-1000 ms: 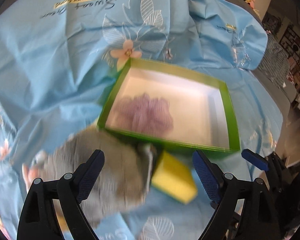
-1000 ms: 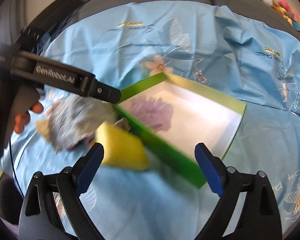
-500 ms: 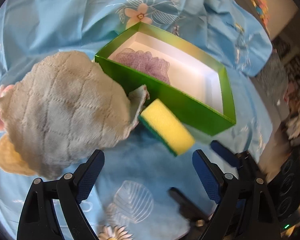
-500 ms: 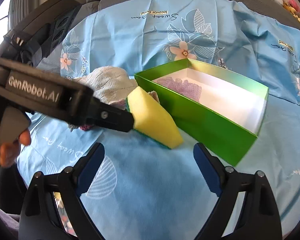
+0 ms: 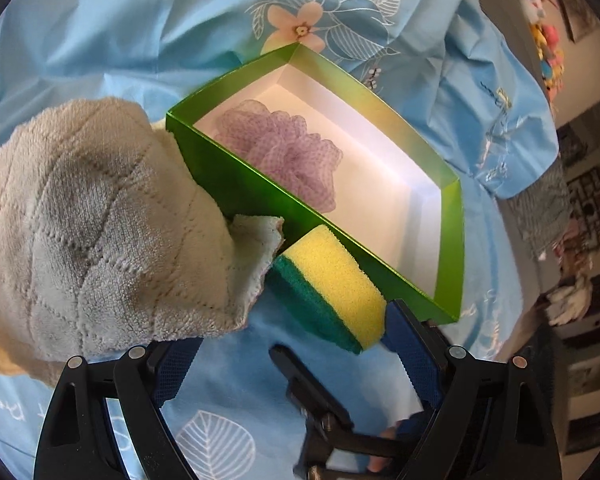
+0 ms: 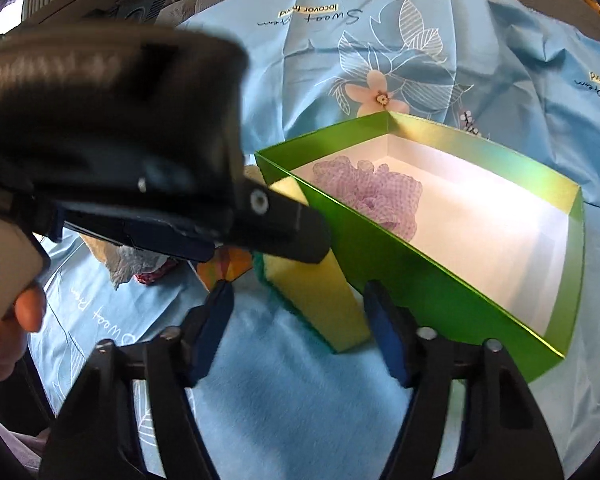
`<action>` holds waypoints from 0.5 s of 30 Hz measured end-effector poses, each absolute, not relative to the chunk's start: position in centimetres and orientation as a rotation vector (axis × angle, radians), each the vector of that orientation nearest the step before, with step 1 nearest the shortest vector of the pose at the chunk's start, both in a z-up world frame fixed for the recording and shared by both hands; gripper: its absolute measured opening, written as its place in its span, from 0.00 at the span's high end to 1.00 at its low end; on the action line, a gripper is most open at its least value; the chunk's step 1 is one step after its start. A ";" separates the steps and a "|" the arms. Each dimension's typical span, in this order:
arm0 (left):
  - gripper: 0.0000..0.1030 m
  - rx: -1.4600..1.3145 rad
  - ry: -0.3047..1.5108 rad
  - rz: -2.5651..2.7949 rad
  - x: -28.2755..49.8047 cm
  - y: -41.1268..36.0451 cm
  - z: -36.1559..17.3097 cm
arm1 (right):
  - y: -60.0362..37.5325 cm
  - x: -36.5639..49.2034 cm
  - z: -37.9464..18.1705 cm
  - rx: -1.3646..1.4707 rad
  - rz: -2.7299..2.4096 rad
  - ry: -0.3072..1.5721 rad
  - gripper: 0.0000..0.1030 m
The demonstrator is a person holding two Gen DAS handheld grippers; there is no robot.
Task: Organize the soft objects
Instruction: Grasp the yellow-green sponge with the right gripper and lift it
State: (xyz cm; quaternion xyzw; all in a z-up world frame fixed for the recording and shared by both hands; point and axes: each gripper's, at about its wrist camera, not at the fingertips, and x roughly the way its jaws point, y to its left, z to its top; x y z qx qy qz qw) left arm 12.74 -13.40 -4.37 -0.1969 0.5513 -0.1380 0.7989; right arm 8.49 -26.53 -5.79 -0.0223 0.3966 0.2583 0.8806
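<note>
From the left wrist camera, the left gripper (image 5: pixel 296 356) stands with its jaws spread wide and nothing pinched between them. Its left finger sits at the near edge of a grey quilted microfibre cloth (image 5: pixel 100 216), which lies bunched on the blue floral sheet (image 5: pixel 100 40) and leans against the left wall of the green box (image 5: pixel 448 240). The yellow sponge with a green scouring side (image 5: pixel 332 284) lies outside the box, along its near wall and touching it, with the cloth's loose corner just beside its far end. The sponge's near end lies just ahead of this gripper's right finger; whether they touch cannot be told. Inside the white-lined box, a purple mesh bath pouf (image 5: pixel 284 152) rests toward the left end. A blurred part of the right gripper (image 5: pixel 320 412) reaches in low between the fingers. Plush toys (image 5: pixel 548 40) sit far off at the upper right.

From the right wrist camera, the right gripper (image 6: pixel 300 320) has its jaws closing, and the sponge (image 6: pixel 320 300) lies between them, its near corner close to the right pad, the left pad clearly apart from it. The left gripper's dark body (image 6: pixel 120 152) crosses above, blurred, covering the sponge's far end. A hand (image 6: pixel 12 320) holds its handle at the left edge. The box (image 6: pixel 420 280) lies just right of the sponge, the pouf (image 6: pixel 376 196) inside it.
</note>
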 end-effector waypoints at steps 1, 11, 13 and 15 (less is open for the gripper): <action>0.13 -0.432 1.181 -0.304 12.7 -13.3 -4.2 | -26.6 8.6 -5.9 -0.039 0.538 0.829 0.46; 0.27 -0.454 1.234 -0.306 12.8 -13.9 -5.0 | -26.2 7.7 -6.2 -0.024 0.537 0.825 0.65; 0.36 -0.462 1.251 -0.312 12.8 -14.0 -5.3 | -26.0 7.3 -6.0 -0.019 0.535 0.818 0.67; 0.48 -0.466 1.258 -0.322 12.7 -14.1 -5.3 | -25.7 6.6 -6.0 -0.032 0.533 0.814 0.68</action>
